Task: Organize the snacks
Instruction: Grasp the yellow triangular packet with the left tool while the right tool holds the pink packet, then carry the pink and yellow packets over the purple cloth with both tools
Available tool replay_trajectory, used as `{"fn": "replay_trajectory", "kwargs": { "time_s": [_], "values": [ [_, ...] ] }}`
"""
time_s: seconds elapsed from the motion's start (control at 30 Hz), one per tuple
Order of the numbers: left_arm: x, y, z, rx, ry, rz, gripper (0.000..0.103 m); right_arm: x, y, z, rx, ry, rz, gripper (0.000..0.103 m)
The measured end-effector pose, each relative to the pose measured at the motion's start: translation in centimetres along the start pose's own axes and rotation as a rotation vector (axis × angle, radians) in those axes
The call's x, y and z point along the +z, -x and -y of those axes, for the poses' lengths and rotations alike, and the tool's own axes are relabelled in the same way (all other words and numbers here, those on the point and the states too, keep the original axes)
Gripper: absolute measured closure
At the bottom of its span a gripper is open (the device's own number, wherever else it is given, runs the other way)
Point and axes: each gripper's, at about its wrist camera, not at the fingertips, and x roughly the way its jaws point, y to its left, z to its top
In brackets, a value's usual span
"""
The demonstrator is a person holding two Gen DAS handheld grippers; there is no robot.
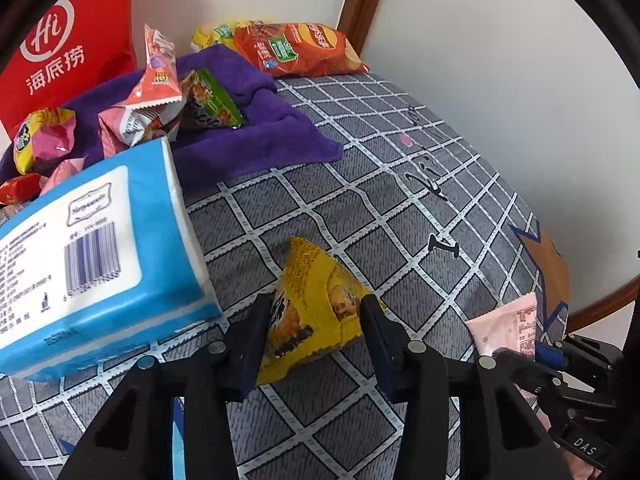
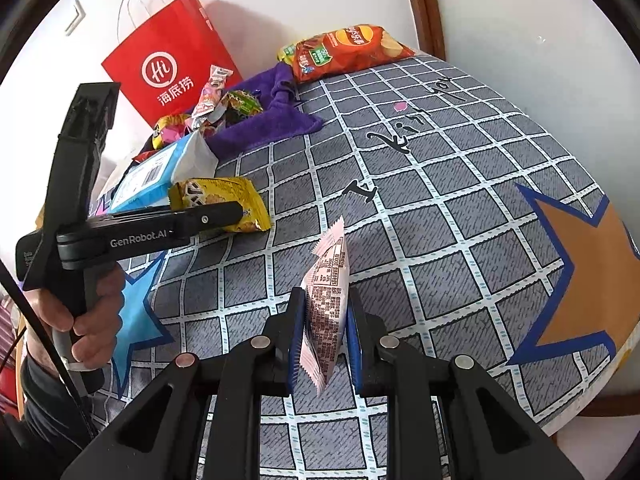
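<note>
My left gripper (image 1: 316, 312) is shut on a yellow snack packet (image 1: 316, 300), held just above the checked tablecloth; the packet also shows in the right wrist view (image 2: 224, 200), next to the left gripper (image 2: 236, 212). My right gripper (image 2: 324, 312) is shut on a pale pink snack packet (image 2: 326, 304), held upright above the cloth; it also shows at the lower right of the left wrist view (image 1: 508, 328). Several small snack packets (image 1: 156, 88) lie piled on a purple towel (image 1: 256, 136) at the back left. An orange chip bag (image 1: 296, 48) lies at the table's far edge.
A blue and white tissue pack (image 1: 92, 248) lies close to the left of my left gripper. A red paper bag (image 2: 168, 56) stands against the wall behind the pile. A wooden frame (image 1: 360, 4) runs up the wall. The round table's edge (image 2: 592, 392) curves at right.
</note>
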Motion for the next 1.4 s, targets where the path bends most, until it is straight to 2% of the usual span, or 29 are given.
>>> {"fn": "replay_trajectory", "kwargs": {
  "time_s": [0.27,0.57,0.77,0.97,1.1,1.4],
  "values": [
    [-0.1,3.5,-0.8,-0.046,-0.004,0.052,0.06,1.0,0.5,-1.6,-0.011,0.025,0.014,0.083],
    [0.4,8.1,-4.0,-0.033,0.019,0.122,0.06,3.8,1.6,-5.6,-0.028,0.099,0.065,0.084],
    [2.1,11.0,-7.2,0.016,0.051,0.176,0.06,8.1,1.9,-9.6,-0.022,0.168,0.126,0.084],
    [4.3,13.3,-10.3,0.07,0.066,0.222,0.06,13.1,0.7,-12.4,0.039,0.176,0.142,0.084],
    [5.6,14.2,-12.3,0.093,0.084,0.248,0.06,16.1,0.0,-13.6,0.08,0.16,0.174,0.083],
    [9.6,15.0,-16.3,0.12,0.147,0.298,0.06,22.2,-3.1,-15.9,0.074,0.193,0.198,0.083]
  ]
}}
